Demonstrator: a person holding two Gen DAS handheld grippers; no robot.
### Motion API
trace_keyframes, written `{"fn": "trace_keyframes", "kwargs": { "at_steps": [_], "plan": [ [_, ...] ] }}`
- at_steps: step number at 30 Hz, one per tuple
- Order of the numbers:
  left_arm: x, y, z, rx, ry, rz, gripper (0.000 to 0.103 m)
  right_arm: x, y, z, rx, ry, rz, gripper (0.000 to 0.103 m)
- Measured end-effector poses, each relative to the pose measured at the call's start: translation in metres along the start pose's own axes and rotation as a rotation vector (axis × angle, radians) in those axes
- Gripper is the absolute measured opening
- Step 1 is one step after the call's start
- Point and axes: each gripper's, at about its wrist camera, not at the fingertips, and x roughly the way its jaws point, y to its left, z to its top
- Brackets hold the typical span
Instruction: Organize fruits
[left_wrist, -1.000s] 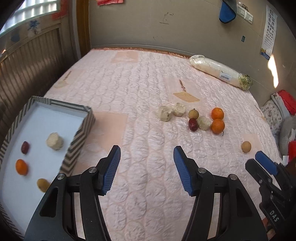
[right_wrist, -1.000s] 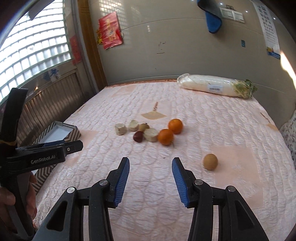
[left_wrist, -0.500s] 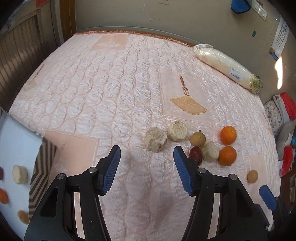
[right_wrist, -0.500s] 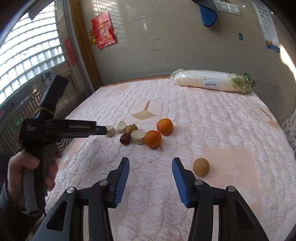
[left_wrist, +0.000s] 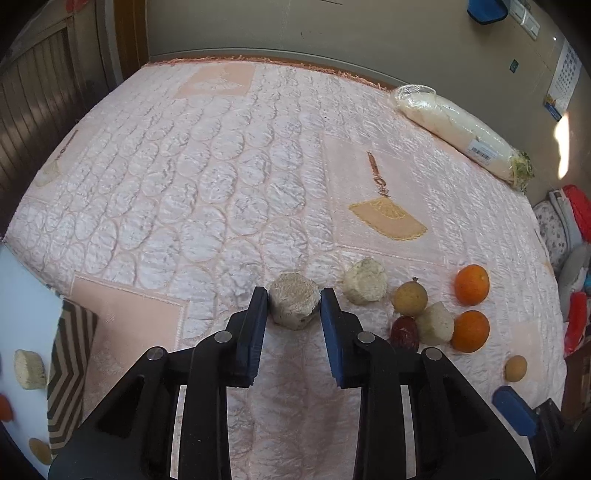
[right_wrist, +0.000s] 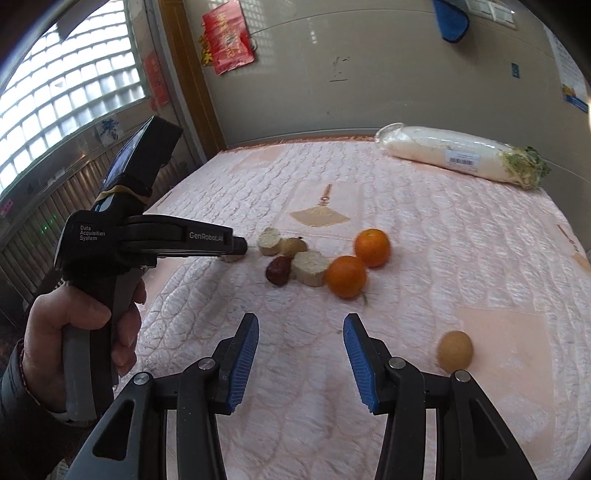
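My left gripper (left_wrist: 294, 295) has its jaws closing, and the blue pads touch both sides of a beige, rough fruit chunk (left_wrist: 293, 304) lying on the pink quilt. To its right sit another beige chunk (left_wrist: 364, 280), a brown round fruit (left_wrist: 409, 297), a dark red fruit (left_wrist: 405, 334), a third chunk (left_wrist: 436, 326) and two oranges (left_wrist: 471, 284). A small tan fruit (right_wrist: 455, 350) lies apart. My right gripper (right_wrist: 301, 325) is open and holds nothing, hovering short of the pile. A striped box (left_wrist: 70, 354) at the left holds sorted pieces.
A plastic-wrapped white radish (left_wrist: 461, 136) lies by the far wall. Bedding and clothes (left_wrist: 576, 236) are heaped off the bed's right edge. A person's hand (right_wrist: 81, 317) grips the left tool's handle. Wooden panelling runs along the left side.
The left gripper swung away from the box to the fruit pile, dropped lower, and its jaws closed in around the leftmost beige chunk. The right gripper edged toward the pile, still open.
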Motion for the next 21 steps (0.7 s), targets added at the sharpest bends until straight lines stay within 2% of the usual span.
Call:
{"fn": "trace_keyframes", "kwargs": {
  "at_steps": [5, 9, 14, 16, 21],
  "plan": [
    [-0.017, 0.013, -0.006, -0.039, -0.026, 0.028, 0.028, 0.034, 0.024, 0.016, -0.057, 0.051, -0.001, 0.046],
    [-0.033, 0.02, -0.013, -0.049, -0.049, 0.046, 0.028, 0.063, 0.028, 0.03, -0.052, 0.077, -0.009, 0.045],
    [-0.045, 0.025, -0.024, -0.042, -0.055, 0.05, 0.028, 0.088, 0.024, 0.041, -0.02, 0.095, -0.036, 0.031],
    [-0.047, 0.027, -0.028, -0.041, -0.057, 0.056, 0.028, 0.093, 0.023, 0.042, -0.027, 0.098, -0.06, 0.02],
    [-0.051, 0.035, -0.038, -0.049, -0.052, 0.051, 0.028, 0.081, 0.021, 0.037, -0.011, 0.082, -0.054, 0.019]
  ]
}}
